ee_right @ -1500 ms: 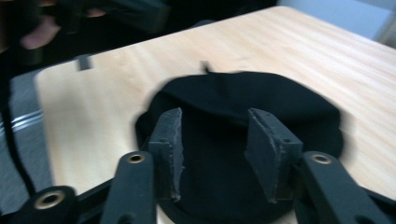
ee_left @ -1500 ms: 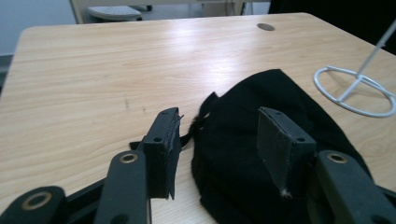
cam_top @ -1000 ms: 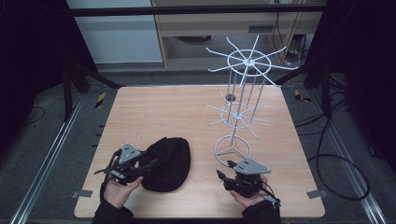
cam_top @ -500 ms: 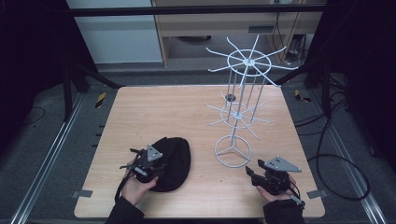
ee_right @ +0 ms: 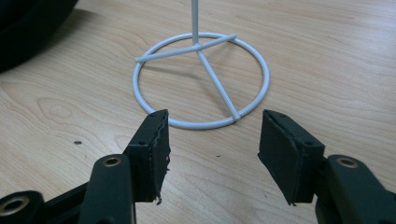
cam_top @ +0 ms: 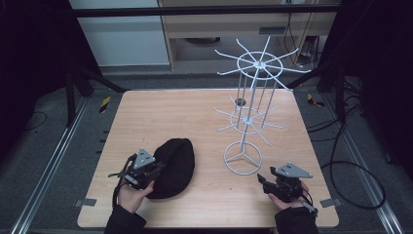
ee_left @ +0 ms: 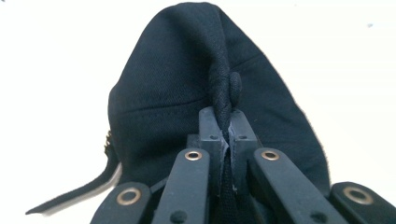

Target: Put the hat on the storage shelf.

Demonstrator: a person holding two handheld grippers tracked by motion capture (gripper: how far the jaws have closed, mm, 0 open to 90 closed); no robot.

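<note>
Fabric of the black cap (cam_top: 174, 165), lying near the table's (cam_top: 195, 112) front left edge, was bunched between the left tongs (ee_left: 225, 133), which had just closed on it. Right tongs (ee_right: 214, 135) stood spread before the white wire rack (cam_top: 249, 97). Next move likely called for lifting the cap toward a rack arm.

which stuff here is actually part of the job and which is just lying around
In the job:
- black cap, a fold of its fabric pinched by the left gripper, whose jaws have just been closing
- white wire rack, its ring base just ahead of the open right gripper

Lying about:
- yellow-black tape pieces on the floor
- cables beside the table
</note>
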